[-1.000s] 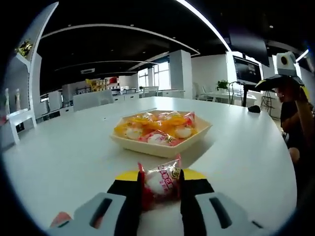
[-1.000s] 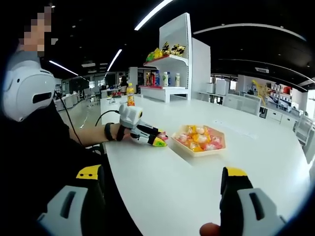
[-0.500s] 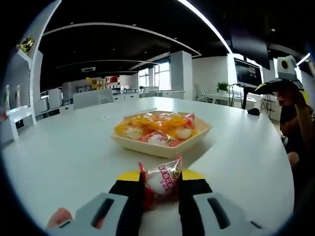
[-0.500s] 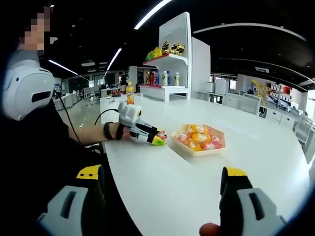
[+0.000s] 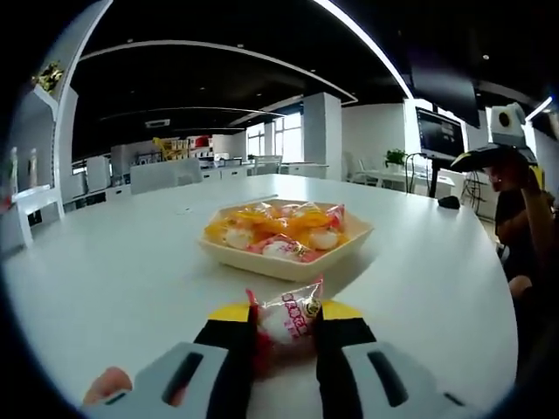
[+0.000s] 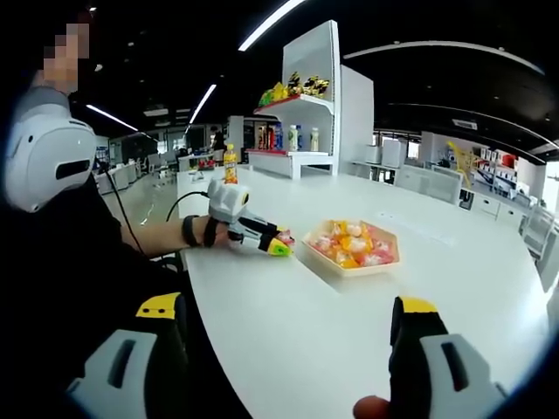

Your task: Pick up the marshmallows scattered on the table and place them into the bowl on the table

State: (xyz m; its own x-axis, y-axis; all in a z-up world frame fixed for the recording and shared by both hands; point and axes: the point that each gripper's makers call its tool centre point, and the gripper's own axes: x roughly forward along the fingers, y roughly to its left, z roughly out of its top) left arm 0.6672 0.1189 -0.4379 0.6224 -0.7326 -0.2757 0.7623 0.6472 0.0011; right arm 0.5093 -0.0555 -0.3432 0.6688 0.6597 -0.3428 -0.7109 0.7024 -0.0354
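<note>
In the left gripper view, the left gripper (image 5: 286, 330) clamps a wrapped marshmallow (image 5: 284, 324) just short of the filled bowl (image 5: 286, 241), apparently for dropping in. In the right gripper view, the right gripper (image 6: 288, 336) waits wide open, near the table (image 6: 454, 288) edge, well back from the bowl

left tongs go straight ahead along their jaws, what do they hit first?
Most likely the near wall of the bowl. The left tongs, shut on a marshmallow, point straight at it over bare table; height is unclear, so they might pass above the rim.
</note>
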